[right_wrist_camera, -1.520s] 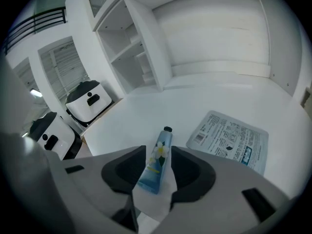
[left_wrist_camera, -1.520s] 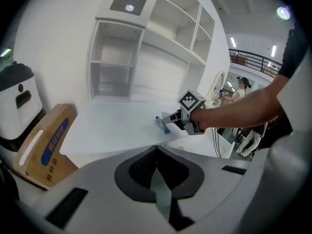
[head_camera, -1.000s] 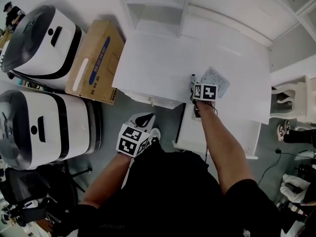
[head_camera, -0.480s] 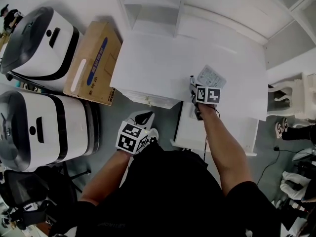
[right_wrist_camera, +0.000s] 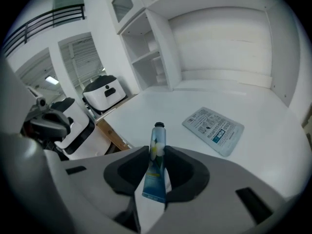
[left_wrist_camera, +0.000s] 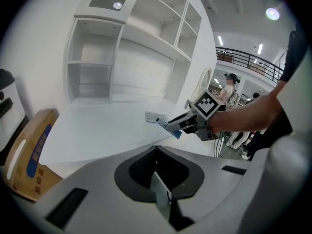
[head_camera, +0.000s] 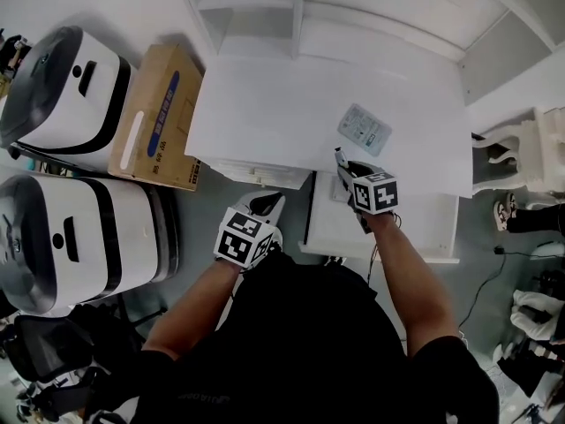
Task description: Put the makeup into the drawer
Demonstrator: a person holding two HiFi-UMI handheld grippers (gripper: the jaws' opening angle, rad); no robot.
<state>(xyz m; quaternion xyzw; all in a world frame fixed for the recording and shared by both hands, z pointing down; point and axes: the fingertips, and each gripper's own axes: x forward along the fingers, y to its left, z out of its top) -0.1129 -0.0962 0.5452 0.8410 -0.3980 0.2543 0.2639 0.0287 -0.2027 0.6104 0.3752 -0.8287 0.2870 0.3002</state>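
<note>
A slim blue makeup tube [right_wrist_camera: 157, 147] with a flower print and a dark cap stands up between the pads of my right gripper [right_wrist_camera: 156, 162]. The jaws have just been closing and are shut on it. In the head view this right gripper [head_camera: 345, 171] hovers at the white desk's [head_camera: 265, 104] near edge, above the open white drawer [head_camera: 397, 232]. A flat printed sachet [head_camera: 363, 129] lies on the desk just beyond. My left gripper [head_camera: 265, 207] hangs below the desk edge, left of the drawer, its jaws closed and empty [left_wrist_camera: 156, 174].
A cardboard box [head_camera: 159, 117] and two white-and-black machines [head_camera: 57, 82] [head_camera: 75, 228] stand left of the desk. White shelves [head_camera: 265, 7] rise behind it. An ornate white chair [head_camera: 521, 157] is at the right. People stand far off [left_wrist_camera: 228, 89].
My right gripper has drawn back from beside the sachet toward the desk's near edge, carrying the tube upward. The left gripper has shifted slightly right.
</note>
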